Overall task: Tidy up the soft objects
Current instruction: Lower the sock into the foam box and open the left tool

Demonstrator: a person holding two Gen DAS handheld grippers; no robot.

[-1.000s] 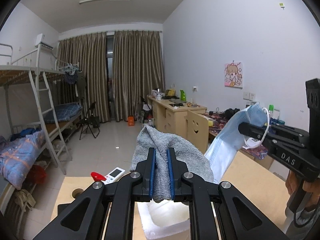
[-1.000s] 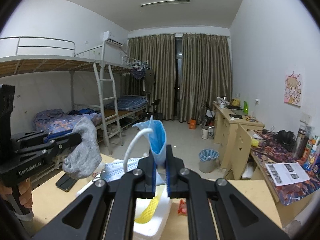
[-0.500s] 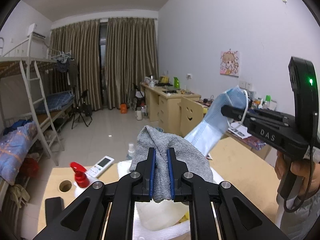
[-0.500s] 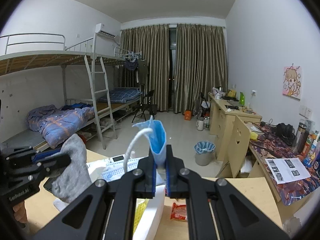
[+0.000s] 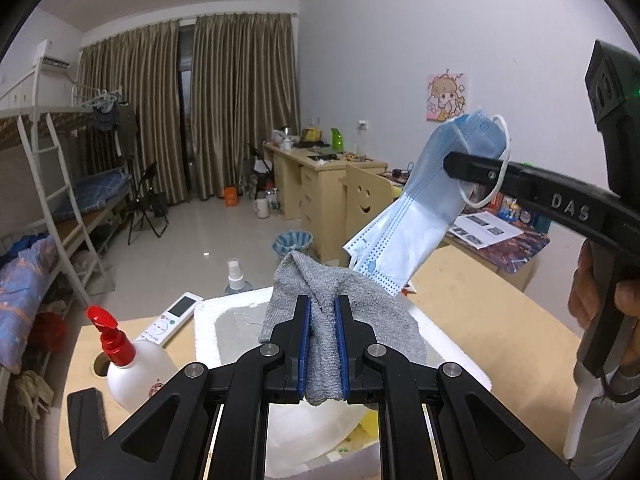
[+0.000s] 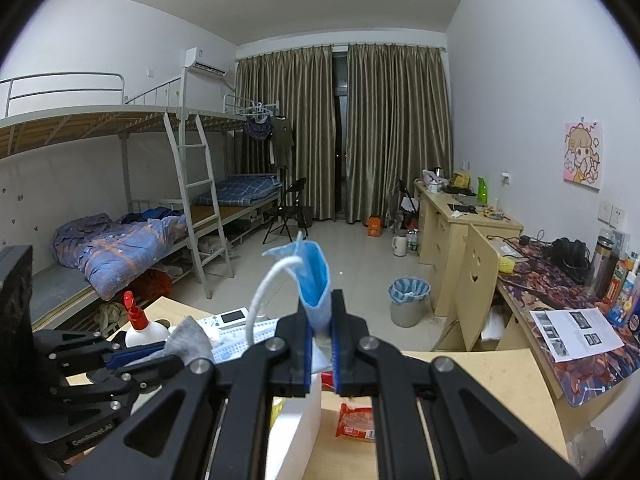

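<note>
My left gripper (image 5: 322,304) is shut on a grey knitted sock (image 5: 320,276), whose folds bulge above and beside the blue pads. It hangs over the open white foam box (image 5: 206,312) on the wooden table. To the right, the right gripper (image 5: 450,164) holds a blue face mask (image 5: 416,220) in the air, its lower end dangling near the sock. In the right wrist view, my right gripper (image 6: 322,300) is shut on the mask (image 6: 314,276), an ear loop curling left. The left gripper (image 6: 176,354) with the sock (image 6: 190,340) sits low at the left.
A white pump bottle with a red top (image 5: 134,364), a remote control (image 5: 172,316) and a small spray bottle (image 5: 236,276) stand left of the box. A red snack packet (image 6: 354,426) lies on the table (image 5: 480,320) right of the box. A person's hand (image 5: 600,292) grips the right handle.
My left gripper has come down and forward over the foam box with the sock still held. The pump bottle and box now show more. The right gripper keeps the mask raised.
</note>
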